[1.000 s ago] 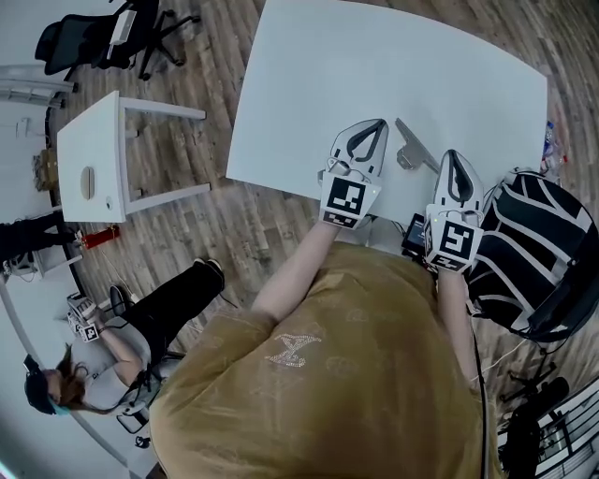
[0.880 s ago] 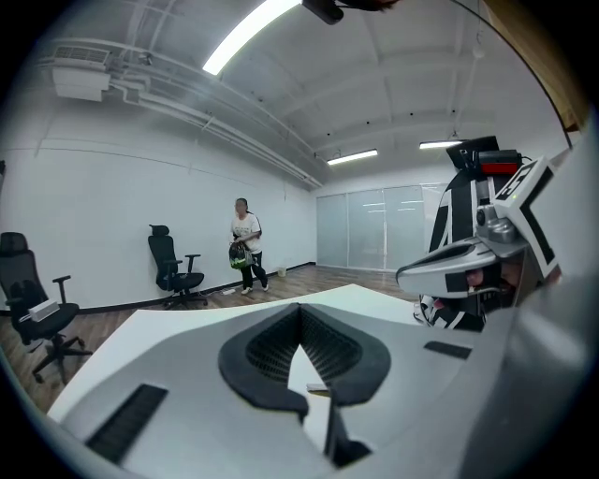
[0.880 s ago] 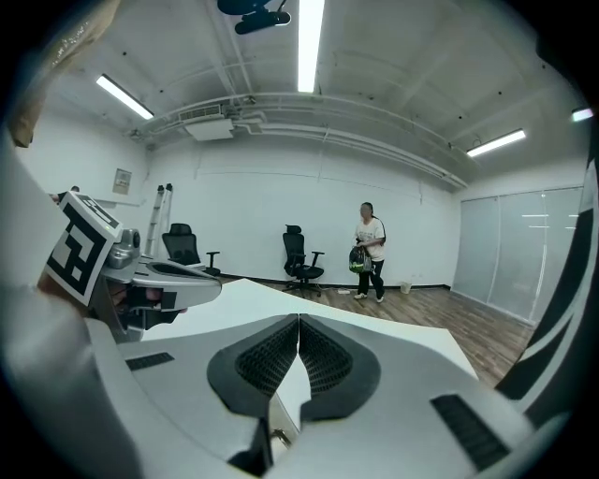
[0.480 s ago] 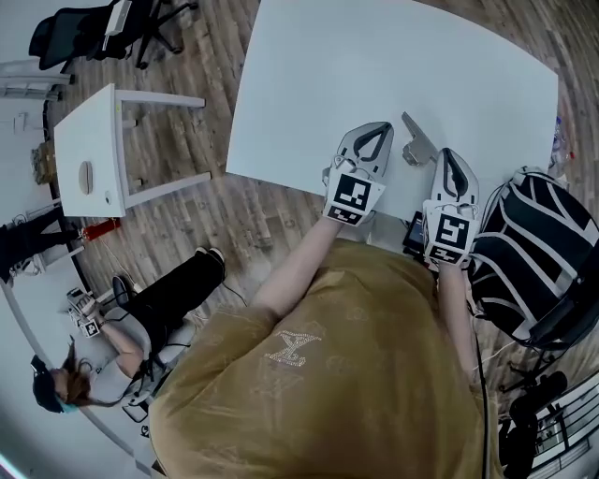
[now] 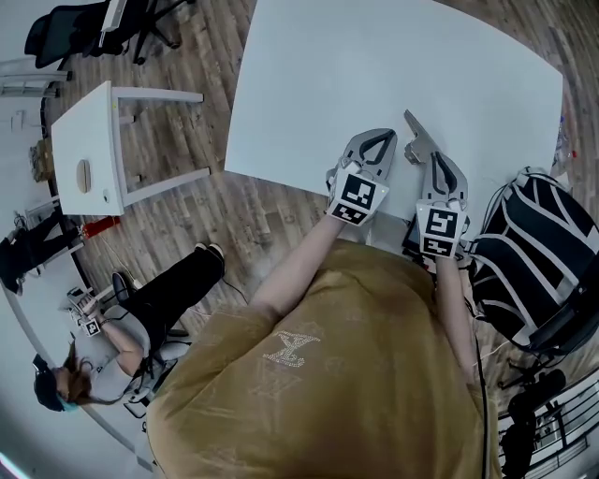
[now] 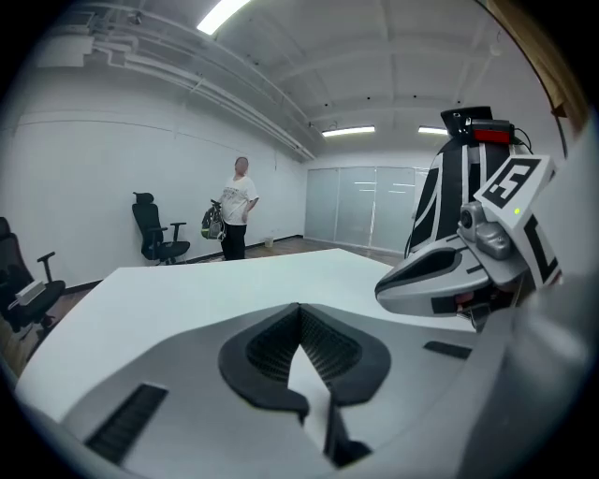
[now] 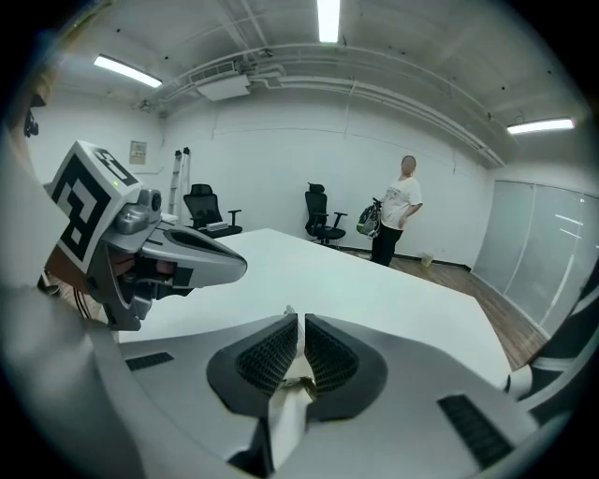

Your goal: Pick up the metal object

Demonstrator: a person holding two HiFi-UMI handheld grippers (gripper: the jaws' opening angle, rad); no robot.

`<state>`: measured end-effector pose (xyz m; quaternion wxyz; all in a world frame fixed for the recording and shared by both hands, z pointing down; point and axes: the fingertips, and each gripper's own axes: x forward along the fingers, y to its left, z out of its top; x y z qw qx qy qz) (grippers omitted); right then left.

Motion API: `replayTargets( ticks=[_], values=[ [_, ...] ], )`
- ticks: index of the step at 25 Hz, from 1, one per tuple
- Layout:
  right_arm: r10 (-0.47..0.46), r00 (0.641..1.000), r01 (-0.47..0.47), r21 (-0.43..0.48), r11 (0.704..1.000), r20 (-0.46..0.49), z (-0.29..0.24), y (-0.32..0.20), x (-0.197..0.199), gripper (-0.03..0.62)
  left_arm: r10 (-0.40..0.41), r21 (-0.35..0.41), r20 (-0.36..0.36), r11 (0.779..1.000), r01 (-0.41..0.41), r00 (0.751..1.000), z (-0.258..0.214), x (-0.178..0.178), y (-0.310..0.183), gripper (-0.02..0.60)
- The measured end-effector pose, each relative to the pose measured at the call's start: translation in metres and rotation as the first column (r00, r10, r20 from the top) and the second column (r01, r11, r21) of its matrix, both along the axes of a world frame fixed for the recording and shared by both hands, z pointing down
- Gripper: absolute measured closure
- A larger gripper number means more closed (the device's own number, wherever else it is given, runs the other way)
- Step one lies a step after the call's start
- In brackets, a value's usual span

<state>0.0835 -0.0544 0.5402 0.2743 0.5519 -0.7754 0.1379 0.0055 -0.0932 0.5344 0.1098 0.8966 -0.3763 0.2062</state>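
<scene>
The metal object (image 5: 416,138), a grey angled piece, lies on the white table (image 5: 374,65) near its front right. My left gripper (image 5: 379,136) is shut just left of it, with nothing between its pads (image 6: 299,307). My right gripper (image 5: 438,157) is shut too, and its tip sits at the near end of the metal object. In the right gripper view the jaws (image 7: 299,320) meet at the tips, and I cannot tell what the small bit in the gap behind them is. Each gripper shows in the other's view: the right one (image 6: 449,276), the left one (image 7: 178,257).
A black-and-white striped backpack (image 5: 524,253) stands at the table's right front corner. A small white side table (image 5: 89,154) and office chairs (image 5: 75,28) are to the left on the wooden floor. One person sits low at left (image 5: 140,327); another stands far off (image 7: 398,220).
Both grippers have come down and forward over the table's front edge. The right gripper's tip has closed in on the near end of the metal object. Both stay shut.
</scene>
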Motion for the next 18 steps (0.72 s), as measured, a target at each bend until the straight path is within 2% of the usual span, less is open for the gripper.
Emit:
replayTargets(
  ticks=[6, 11, 14, 18],
  values=[
    [-0.050, 0.998, 0.048, -0.065, 0.997, -0.039, 0.023, 0.012, -0.009, 0.581, 0.012, -0.035, 0.015, 0.999, -0.011, 1.000, 0.016, -0.001, 0.009, 0.578],
    [-0.102, 0.989, 0.091, -0.101, 0.991, -0.108, 0.037, 0.015, -0.018, 0.501, 0.027, -0.051, 0.029, 0.998, -0.025, 0.999, 0.025, 0.001, 0.010, 0.578],
    [-0.134, 0.977, 0.117, -0.110, 0.987, -0.167, 0.048, 0.017, -0.023, 0.499, 0.033, -0.066, 0.031, 0.997, -0.031, 0.999, 0.030, 0.002, 0.013, 0.578],
    [-0.121, 0.973, 0.097, -0.128, 0.987, -0.198, 0.058, 0.016, -0.022, 0.480, 0.043, -0.086, 0.038, 0.995, -0.039, 0.998, 0.038, 0.003, 0.016, 0.578]
  ],
)
